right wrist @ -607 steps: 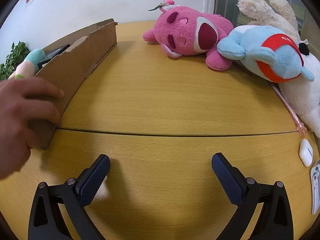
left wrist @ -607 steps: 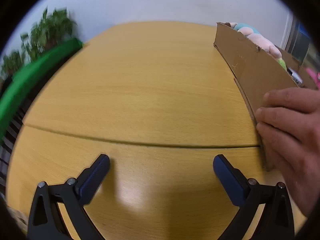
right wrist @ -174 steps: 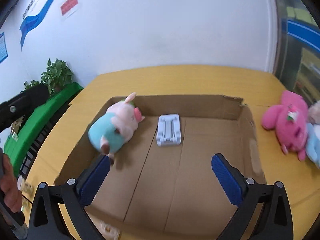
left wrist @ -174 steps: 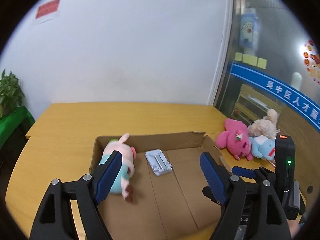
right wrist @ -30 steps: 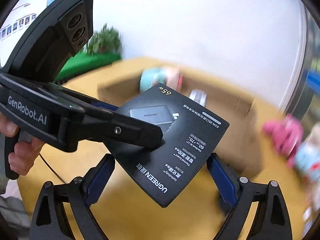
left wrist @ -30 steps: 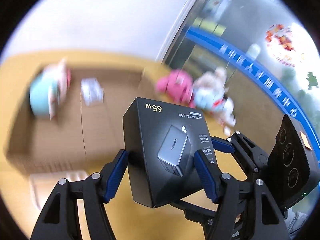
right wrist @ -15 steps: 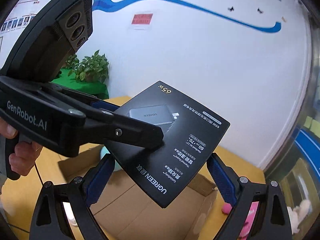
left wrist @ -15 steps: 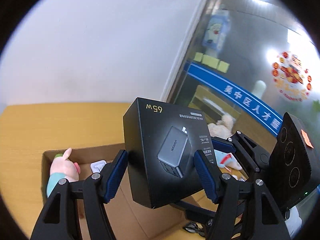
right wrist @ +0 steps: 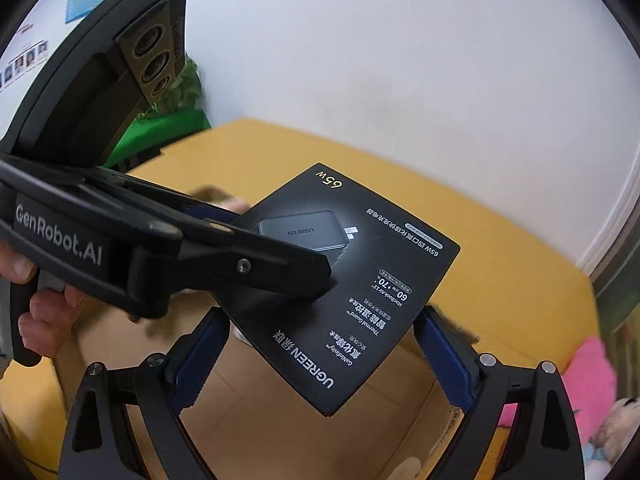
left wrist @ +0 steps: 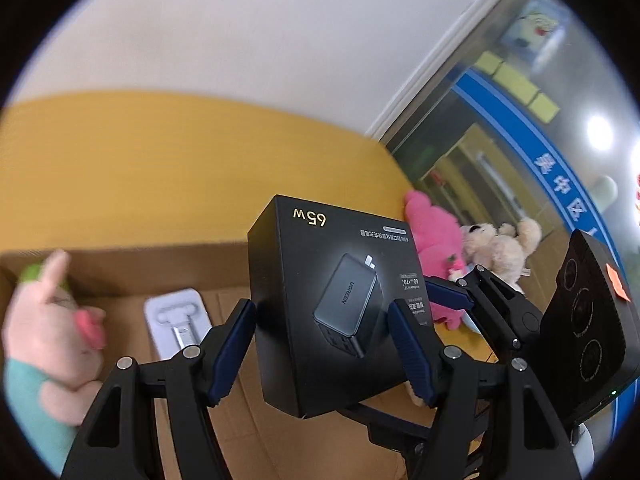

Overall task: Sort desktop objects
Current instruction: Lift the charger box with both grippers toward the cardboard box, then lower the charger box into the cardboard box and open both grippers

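A black charger box point(left wrist: 340, 300) printed "65W" hangs in the air over the open cardboard box point(left wrist: 140, 268). My left gripper point(left wrist: 322, 348) is shut on it, blue pads pressing its two sides. In the right wrist view the same charger box point(right wrist: 360, 280) sits cornerwise between the pads of my right gripper point(right wrist: 324, 356), which is also shut on it. A left gripper finger point(right wrist: 260, 264) lies across its top face. Inside the cardboard box lie a pink and teal plush pig point(left wrist: 44, 320) and a white phone stand point(left wrist: 176, 320).
A pink plush point(left wrist: 432, 232) and a beige plush point(left wrist: 500, 248) lie on the yellow table point(left wrist: 160, 160) to the right of the cardboard box. A person's hand point(right wrist: 44, 312) grips the left handle. A green plant stand point(right wrist: 176, 120) is beyond the table's far left corner.
Both grippers have carried the charger box together toward the cardboard box, which now fills more of both views. The grip on the charger box is unchanged.
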Available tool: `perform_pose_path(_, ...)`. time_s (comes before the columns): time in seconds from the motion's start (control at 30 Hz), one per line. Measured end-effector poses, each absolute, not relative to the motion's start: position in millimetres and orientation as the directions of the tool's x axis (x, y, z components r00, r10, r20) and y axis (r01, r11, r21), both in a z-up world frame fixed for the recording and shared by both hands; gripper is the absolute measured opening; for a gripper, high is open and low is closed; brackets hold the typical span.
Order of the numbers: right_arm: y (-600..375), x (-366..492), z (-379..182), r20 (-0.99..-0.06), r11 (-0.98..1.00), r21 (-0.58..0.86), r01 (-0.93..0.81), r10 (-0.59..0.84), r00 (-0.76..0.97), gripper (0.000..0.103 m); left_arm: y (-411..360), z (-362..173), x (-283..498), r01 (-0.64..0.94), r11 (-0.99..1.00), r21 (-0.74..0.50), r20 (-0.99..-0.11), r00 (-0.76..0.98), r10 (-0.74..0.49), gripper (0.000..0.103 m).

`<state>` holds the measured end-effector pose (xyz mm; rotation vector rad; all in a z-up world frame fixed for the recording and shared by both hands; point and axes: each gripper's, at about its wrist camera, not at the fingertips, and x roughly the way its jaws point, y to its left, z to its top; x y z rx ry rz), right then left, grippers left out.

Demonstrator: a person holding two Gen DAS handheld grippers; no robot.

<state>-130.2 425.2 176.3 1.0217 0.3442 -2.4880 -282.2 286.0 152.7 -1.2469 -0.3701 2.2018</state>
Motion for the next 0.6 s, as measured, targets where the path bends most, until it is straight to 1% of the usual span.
perform_pose_path(0.23, 454.1, -174.8, 105.2, -0.842, -0.881, 0.048, 0.471, -0.29, -0.456, 0.094, 306.6, 87.5, -306.8, -0.25, -0.806, -0.536, -0.762, -0.269, 0.59, 0.067)
perform_pose_path(0.37, 461.1, -184.0, 78.2, -0.888, -0.885, 0.052, 0.463, -0.253, -0.384, 0.094, 313.3, 64.7, -309.3, -0.222, -0.806, -0.548, -0.777, -0.221, 0.589, 0.067)
perform_pose_path(0.4, 463.8, -185.2, 73.2, -0.895, -0.886, 0.06, 0.46, -0.251, -0.368, 0.094, 312.9, 56.1, -310.5, -0.189, -0.8, -0.569, -0.775, -0.201, 0.599, 0.067)
perform_pose_path(0.47, 468.7, -188.0, 65.2, -0.91, -0.893, 0.071, 0.445, -0.24, -0.337, 0.093, 313.5, 48.7, -312.8, -0.162, -0.798, -0.581, -0.774, -0.195, 0.603, 0.063)
perform_pose_path(0.6, 469.9, -190.0, 55.9, -0.935, -0.907, 0.023, 0.421, -0.168, -0.312, 0.094, 316.3, 45.6, -308.6, -0.153, -0.8, -0.58, -0.78, -0.181, 0.599, 0.061)
